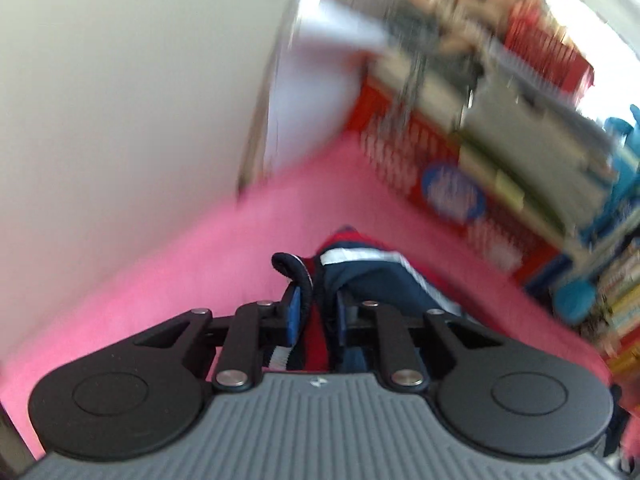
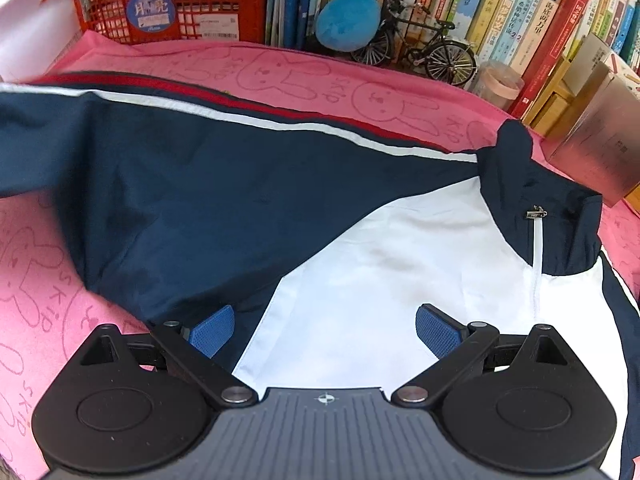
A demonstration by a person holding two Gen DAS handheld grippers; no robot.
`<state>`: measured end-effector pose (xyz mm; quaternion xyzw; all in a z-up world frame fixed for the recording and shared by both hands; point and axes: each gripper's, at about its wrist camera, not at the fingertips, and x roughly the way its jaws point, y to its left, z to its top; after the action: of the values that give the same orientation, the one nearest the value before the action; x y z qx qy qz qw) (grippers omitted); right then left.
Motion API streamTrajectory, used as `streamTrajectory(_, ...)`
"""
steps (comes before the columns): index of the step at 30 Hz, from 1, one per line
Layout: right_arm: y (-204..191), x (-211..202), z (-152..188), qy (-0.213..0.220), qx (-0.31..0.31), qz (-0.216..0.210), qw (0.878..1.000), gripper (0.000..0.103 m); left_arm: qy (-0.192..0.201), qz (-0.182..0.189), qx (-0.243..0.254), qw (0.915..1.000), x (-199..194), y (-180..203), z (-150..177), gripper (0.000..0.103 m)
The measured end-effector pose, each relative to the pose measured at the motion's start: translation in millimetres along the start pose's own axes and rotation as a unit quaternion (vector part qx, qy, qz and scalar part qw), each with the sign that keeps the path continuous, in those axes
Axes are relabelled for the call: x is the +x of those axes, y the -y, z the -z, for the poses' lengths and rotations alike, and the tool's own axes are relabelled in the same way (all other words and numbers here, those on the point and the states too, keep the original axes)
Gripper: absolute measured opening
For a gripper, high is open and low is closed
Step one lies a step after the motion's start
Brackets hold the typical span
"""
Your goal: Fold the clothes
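The jacket (image 2: 248, 184), navy with white panels and red trim, lies spread on the pink rabbit-print cloth (image 2: 36, 280), collar toward the books (image 2: 516, 12). The left gripper (image 1: 316, 312) has its jaws clenched on a bunched fold of the jacket's sleeve (image 1: 360, 276). The right gripper (image 2: 324, 330) hovers over the white chest panel, jaws released wide. A red crate (image 2: 172, 12) stands behind.

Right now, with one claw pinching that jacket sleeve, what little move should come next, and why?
Probably carry the sleeve across onto the white chest panel. The left gripper is shut on its cuff, the right gripper hangs open over the jacket, and the jacket lies spread on the pink cloth.
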<state>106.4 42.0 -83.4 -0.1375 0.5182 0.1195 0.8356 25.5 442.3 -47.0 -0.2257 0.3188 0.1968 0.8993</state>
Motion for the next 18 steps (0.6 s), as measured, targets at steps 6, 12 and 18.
streamTrajectory(6,-9,9,-16,0.022,-0.003,-0.026,0.999,0.098,0.01,-0.052,0.15,0.9873,42,28,-28,0.02)
streamTrajectory(12,-41,25,-40,0.051,-0.007,-0.099,0.994,0.097,-0.078,-0.13,0.241,0.9586,107,34,7,0.032)
streamTrajectory(18,-91,52,-47,0.05,-0.075,-0.105,0.99,0.101,-0.077,-0.132,0.244,0.9577,109,28,8,0.044)
